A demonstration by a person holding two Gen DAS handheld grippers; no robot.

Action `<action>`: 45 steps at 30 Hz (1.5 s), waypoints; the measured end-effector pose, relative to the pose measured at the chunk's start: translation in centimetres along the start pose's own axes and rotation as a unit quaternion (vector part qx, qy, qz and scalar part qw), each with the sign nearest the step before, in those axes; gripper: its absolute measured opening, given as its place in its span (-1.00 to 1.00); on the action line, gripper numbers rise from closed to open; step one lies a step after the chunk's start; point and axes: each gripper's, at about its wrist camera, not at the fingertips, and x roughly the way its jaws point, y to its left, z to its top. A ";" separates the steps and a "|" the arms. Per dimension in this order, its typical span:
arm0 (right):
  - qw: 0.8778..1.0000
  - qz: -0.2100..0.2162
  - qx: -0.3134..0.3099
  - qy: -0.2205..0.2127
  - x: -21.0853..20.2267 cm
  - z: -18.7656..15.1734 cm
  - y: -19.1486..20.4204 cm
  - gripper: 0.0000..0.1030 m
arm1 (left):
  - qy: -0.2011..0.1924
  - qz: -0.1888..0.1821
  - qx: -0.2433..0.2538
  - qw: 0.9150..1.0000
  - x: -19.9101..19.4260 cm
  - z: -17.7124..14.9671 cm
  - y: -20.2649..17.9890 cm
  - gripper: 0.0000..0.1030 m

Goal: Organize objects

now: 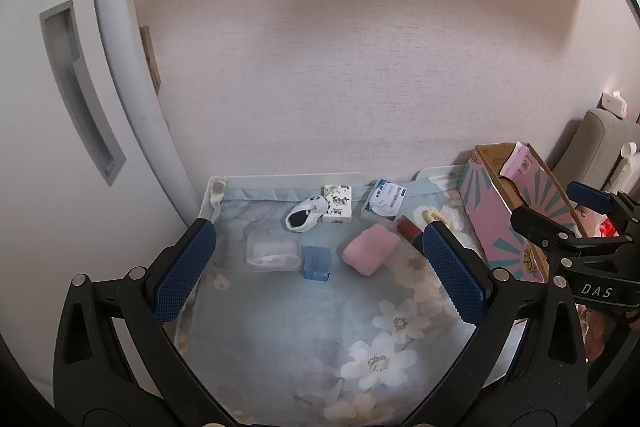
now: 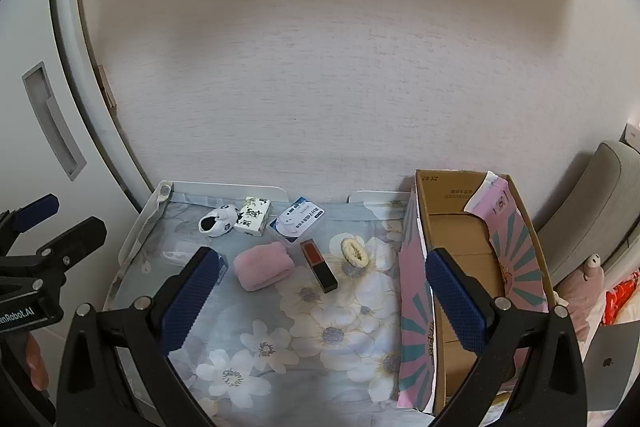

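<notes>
Left claw [image 1: 316,267]: hovering wide open, gripping nothing.
Right claw [image 2: 320,299]: gaping fully, nothing between its pads.
Worktop [image 2: 320,379]: wearing a floral cloth, filling the lower middle.
Pink roll [image 2: 262,270]: lying at centre, beside the red-and-black lipstick [image 2: 319,265].
Cardboard box [image 2: 464,255]: standing open at lower right.
Baby shoe [image 1: 305,214]: sitting at the back, touching the printed tissue pack [image 1: 338,203].

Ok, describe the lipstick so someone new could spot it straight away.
Start at the tall pink cardboard box standing open on the right of the floral cloth. Just left of it lies a cream fuzzy scrunchie, and left of that the lipstick. It is the only slim square stick there, red at the far end and black at the near end, beside the soft pink roll.
</notes>
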 end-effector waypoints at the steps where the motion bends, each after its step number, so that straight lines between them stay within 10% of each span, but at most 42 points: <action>1: 1.000 0.001 0.000 0.000 0.0 0.0 0.0 0.99 | -0.001 -0.001 -0.002 1.000 -0.1 0.0 0.2 0.99; 45: 0.999 0.026 -0.037 -0.016 -1.2 -0.2 0.8 0.99 | -0.010 0.004 0.029 1.000 -1.2 0.2 0.7 0.99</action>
